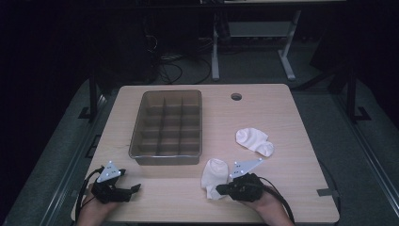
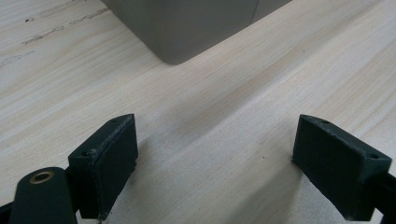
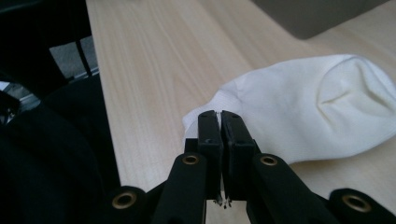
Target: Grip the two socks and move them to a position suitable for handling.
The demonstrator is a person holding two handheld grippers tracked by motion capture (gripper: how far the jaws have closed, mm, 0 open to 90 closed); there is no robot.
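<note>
With my right gripper clamped on the sock's edge and my left gripper spread empty, next I'd lift it toward the tray.

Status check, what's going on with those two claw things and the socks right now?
Right gripper shut on near sock edge. Left gripper open over bare table. Second sock loose; divided bin unobstructed.

Looks like a lab/office: pale wood desk w/ cable hole, cables & desk legs behind.
</note>
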